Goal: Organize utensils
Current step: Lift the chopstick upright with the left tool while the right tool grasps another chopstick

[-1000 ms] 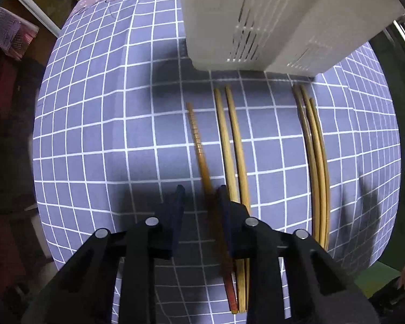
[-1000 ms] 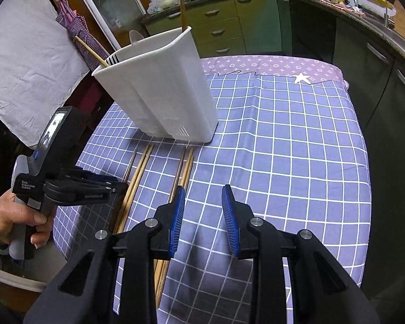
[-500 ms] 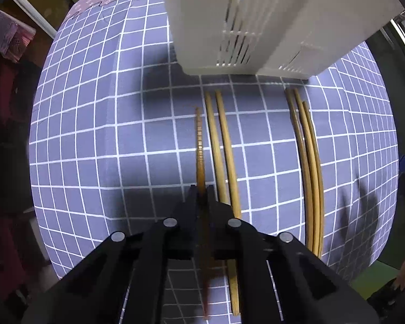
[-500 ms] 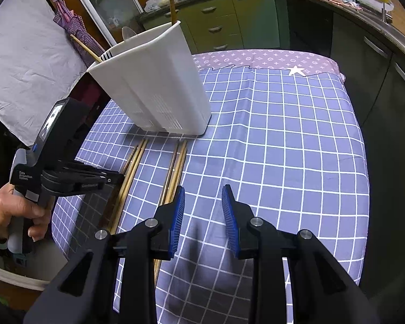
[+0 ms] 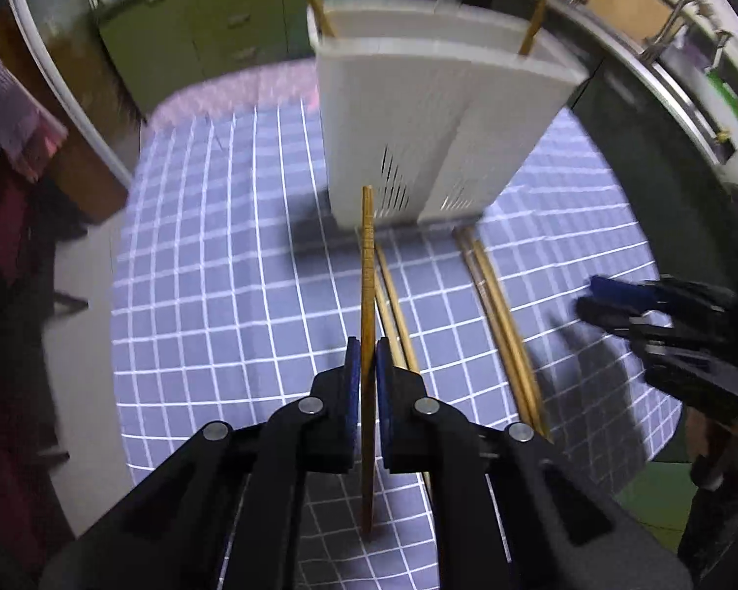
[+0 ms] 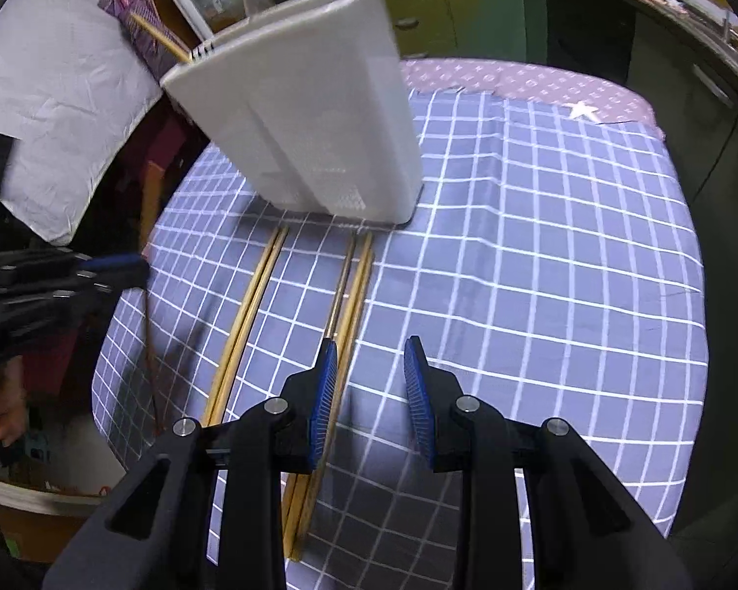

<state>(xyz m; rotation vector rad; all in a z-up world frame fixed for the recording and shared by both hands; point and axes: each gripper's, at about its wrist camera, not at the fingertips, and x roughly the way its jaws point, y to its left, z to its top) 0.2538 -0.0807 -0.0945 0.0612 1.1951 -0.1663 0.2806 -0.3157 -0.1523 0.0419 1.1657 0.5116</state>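
Observation:
My left gripper (image 5: 368,359) is shut on a dark brown chopstick (image 5: 367,265) and holds it lifted above the checked cloth, its tip pointing at the white utensil holder (image 5: 433,113). Two pairs of lighter chopsticks lie on the cloth before the holder, one pair (image 5: 393,295) just right of the held stick, one (image 5: 497,314) further right. My right gripper (image 6: 369,368) is open and empty, low over the right-hand pair (image 6: 354,290); the other pair (image 6: 251,319) lies to its left. The holder (image 6: 310,113) has chopsticks standing in it.
The table carries a blue checked cloth (image 6: 541,255) with a pink patterned strip at the far end. Green kitchen cabinets (image 5: 197,24) and a counter stand behind. The left gripper (image 6: 64,275) shows at the left edge of the right wrist view; the table edge falls off below it.
My left gripper has shut on the dark chopstick and raised it off the cloth, tilting up toward the holder. My right gripper has come lower and closer to the right-hand pair.

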